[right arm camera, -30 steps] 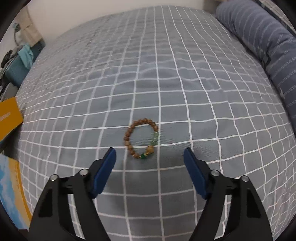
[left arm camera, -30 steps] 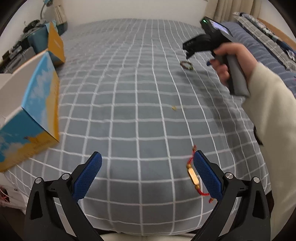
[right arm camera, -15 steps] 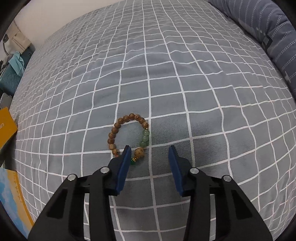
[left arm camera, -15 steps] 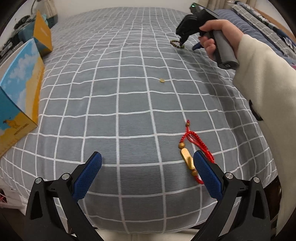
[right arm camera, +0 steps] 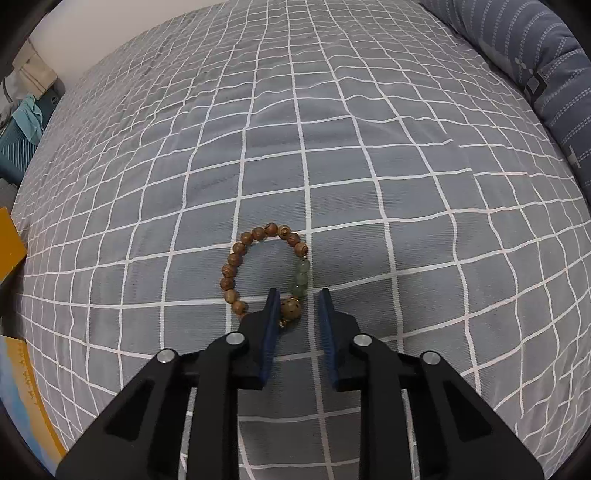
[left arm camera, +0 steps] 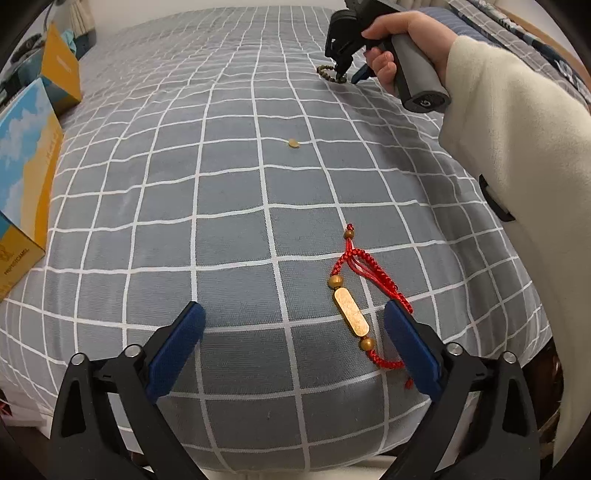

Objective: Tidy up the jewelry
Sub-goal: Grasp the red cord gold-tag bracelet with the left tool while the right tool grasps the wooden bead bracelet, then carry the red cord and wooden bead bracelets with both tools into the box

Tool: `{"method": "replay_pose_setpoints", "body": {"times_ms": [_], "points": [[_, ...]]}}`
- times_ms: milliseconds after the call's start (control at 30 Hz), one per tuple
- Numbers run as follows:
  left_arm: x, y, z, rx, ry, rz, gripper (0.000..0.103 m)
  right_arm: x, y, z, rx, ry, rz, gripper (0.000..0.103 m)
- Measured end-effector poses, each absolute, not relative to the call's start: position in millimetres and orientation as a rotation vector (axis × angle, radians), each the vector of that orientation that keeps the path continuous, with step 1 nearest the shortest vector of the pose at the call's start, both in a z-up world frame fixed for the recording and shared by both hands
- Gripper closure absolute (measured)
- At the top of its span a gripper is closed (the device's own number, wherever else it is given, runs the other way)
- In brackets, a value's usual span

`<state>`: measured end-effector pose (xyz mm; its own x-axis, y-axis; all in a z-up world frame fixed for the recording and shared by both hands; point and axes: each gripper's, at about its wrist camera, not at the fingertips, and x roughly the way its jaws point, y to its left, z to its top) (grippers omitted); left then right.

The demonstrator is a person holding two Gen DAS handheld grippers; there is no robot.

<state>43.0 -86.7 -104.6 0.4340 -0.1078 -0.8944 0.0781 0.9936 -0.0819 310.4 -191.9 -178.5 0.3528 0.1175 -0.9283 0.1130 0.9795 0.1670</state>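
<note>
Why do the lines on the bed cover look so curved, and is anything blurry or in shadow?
Left wrist view: fisheye lens bows the bed cover grid; dark corners; red bracelet sharp. Right wrist view: same bulge; beaded bracelet crisp, with a soft shadow beside it.

Grey checked bed, white wall behind.

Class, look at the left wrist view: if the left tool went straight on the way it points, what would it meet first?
Probably the checked bedcover, between its open pads; the red cord bracelet lies just inside the right pad.
</note>
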Motion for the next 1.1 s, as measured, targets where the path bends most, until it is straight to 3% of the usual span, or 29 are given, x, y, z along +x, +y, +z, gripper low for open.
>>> {"method": "replay_pose_setpoints", "body": {"times_ms": [233, 433, 600, 1100], "points": [[42.6, -88.7, -107.6, -0.009, 1.118, -0.109, 0.031, 315.3, -188.7, -179.6, 0.206, 1.214, 0.016, 0.09], [40.4, -85.7, -104.3, 0.007, 1.112, -0.11, 0.061, 315.0, -187.6, -179.6, 0.196, 1.209, 0.014, 0.092], [40.1, -87.5, -101.5, 0.026, 1.118, -0.148, 0.094, 313.7, -188.8, -178.5, 0.19, 1.207, 0.008, 0.092], [43.0, -75.8, -85.1, 0.026, 1.098, -0.157, 0.095, 301.2, -196.9, -162.3, 0.186, 1.175, -0.009, 0.092]]}}
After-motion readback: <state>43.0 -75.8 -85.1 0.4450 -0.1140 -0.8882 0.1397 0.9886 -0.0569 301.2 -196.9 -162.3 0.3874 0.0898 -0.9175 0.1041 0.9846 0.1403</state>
